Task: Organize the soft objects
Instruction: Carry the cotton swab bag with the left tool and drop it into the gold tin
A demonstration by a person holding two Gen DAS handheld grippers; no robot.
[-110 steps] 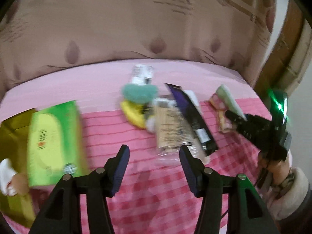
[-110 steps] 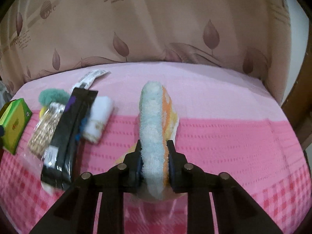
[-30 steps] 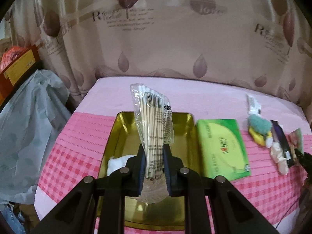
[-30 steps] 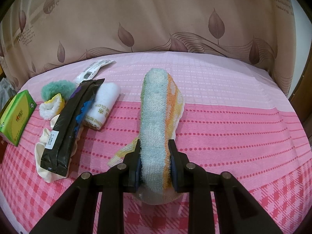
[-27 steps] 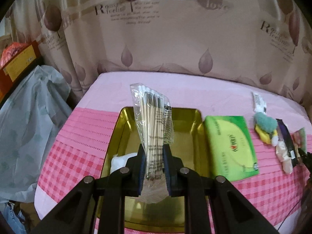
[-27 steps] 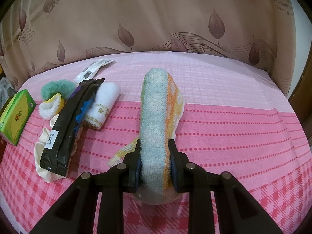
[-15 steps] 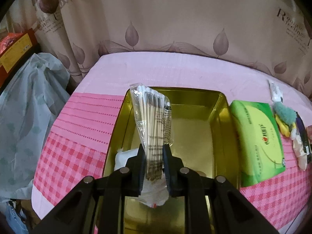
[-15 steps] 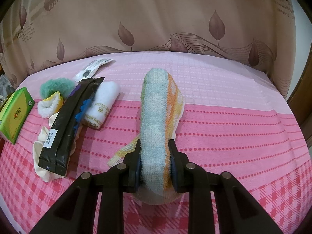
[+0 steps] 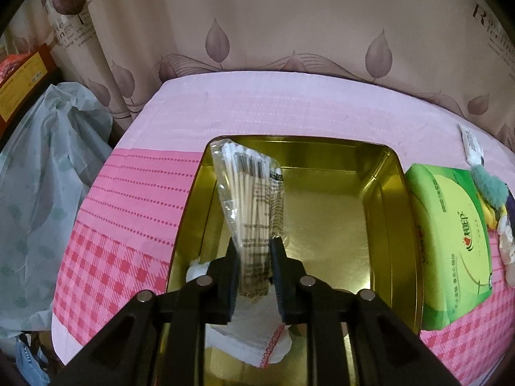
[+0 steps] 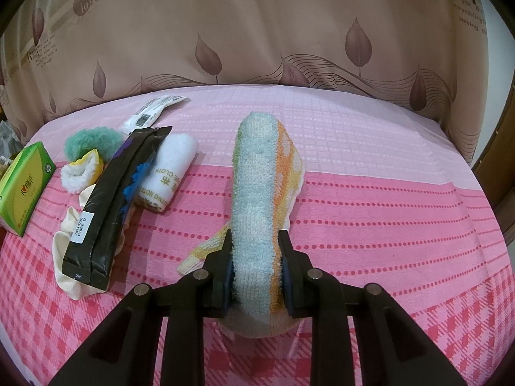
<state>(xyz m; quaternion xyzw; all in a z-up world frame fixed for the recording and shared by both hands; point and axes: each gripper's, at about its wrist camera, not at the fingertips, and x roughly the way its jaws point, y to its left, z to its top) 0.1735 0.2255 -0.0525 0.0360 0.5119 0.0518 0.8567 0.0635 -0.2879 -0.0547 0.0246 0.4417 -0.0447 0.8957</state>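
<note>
Pink-clothed tabletop: at its left edge the left gripper (image 9: 254,268), jaws just easing apart, releases a swab packet (image 9: 254,199) into the gold tin (image 9: 379,173) beside a white cloth (image 9: 257,337). Right gripper (image 10: 256,265) clamps a rolled towel (image 10: 257,199); several items remain.

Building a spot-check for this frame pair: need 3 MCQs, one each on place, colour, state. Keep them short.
1. Where is the bag of cotton swabs?
A. Lying on the green tissue pack
B. Between the left gripper's fingers, over the gold tin
C. On the pink tablecloth beside the tin

2. What colour is the long flat packet beside the rolled white cloth?
A. Black
B. Red
C. Silver

3. What is the right gripper doing?
A. Open over bare cloth
B. Shut on nothing
C. Shut on the striped towel

Answers:
1. B: the bag stands between the left gripper fingers, whose jaws have just been opening, above the gold tin.
2. A: its wrapper is black.
3. C: both pads press into the striped towel.
</note>
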